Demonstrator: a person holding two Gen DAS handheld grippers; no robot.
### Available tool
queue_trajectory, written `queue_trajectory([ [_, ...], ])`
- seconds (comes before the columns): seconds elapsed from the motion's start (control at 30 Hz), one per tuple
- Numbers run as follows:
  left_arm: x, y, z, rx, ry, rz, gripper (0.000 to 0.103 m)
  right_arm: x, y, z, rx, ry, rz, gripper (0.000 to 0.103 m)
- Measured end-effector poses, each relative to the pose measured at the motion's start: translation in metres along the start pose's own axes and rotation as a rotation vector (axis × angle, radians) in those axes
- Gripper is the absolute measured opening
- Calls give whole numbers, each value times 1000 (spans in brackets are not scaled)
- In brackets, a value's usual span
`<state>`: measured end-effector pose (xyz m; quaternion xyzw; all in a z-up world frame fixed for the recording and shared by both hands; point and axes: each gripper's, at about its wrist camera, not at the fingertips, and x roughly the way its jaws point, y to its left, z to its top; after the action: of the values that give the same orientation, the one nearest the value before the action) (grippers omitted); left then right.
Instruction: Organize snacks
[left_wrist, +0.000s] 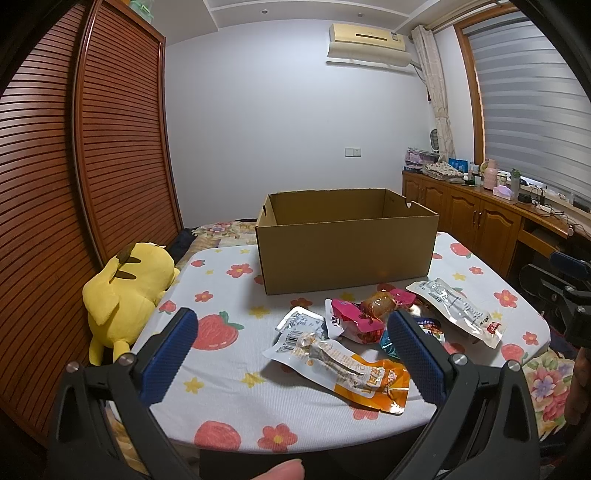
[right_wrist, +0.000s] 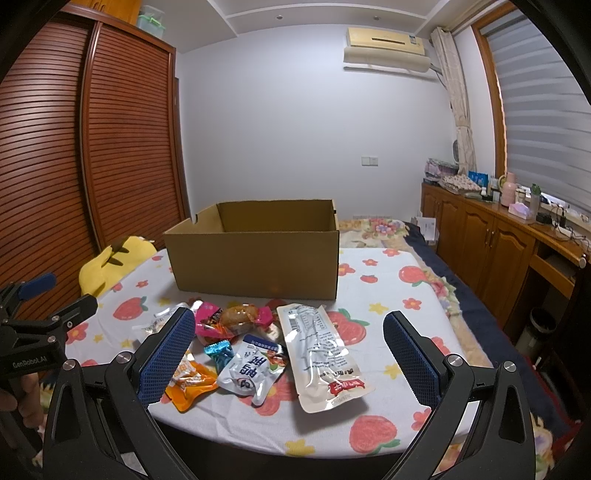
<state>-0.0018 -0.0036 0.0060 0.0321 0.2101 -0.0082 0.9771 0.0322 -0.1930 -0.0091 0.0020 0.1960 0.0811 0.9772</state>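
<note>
An open cardboard box (left_wrist: 345, 251) (right_wrist: 258, 254) stands on a flower-print table (left_wrist: 229, 373) (right_wrist: 388, 295). Several snack packets lie in front of it: an orange-and-white pouch (left_wrist: 347, 365) (right_wrist: 190, 382), a long clear pouch (left_wrist: 458, 310) (right_wrist: 321, 350), a pink packet (left_wrist: 354, 321) (right_wrist: 208, 319), a brown wrapped snack (left_wrist: 378, 304) (right_wrist: 238, 314), a white-blue pouch (right_wrist: 251, 369) and a small teal candy (right_wrist: 219, 350). My left gripper (left_wrist: 291, 325) is open above the table's near edge, over the orange pouch. My right gripper (right_wrist: 290, 325) is open above the long clear pouch. Both are empty.
A yellow plush toy (left_wrist: 129, 291) (right_wrist: 110, 258) lies off the table's left side, by a slatted wooden wardrobe (left_wrist: 74, 184). A wooden cabinet (right_wrist: 498, 236) with clutter runs along the right wall under the window. The left gripper's body (right_wrist: 33, 325) shows at the left of the right wrist view.
</note>
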Motion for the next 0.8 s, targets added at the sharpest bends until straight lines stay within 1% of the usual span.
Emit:
queue_trajectory([
  [0.33,0,0,1,-2,5,-2,103,1,0,-3,-1,-1,-1,103],
  [0.43,2,-1,4,-2,12,-3,103,0,1,1,-1,5,0,103],
  [0.6,5,-1,-1,-3,21,-7,103,0,1,2,0,11,1,103],
  [0.8,19,2,-13,-20,67,-16,103,10,0,-5,-4,34,8,103],
])
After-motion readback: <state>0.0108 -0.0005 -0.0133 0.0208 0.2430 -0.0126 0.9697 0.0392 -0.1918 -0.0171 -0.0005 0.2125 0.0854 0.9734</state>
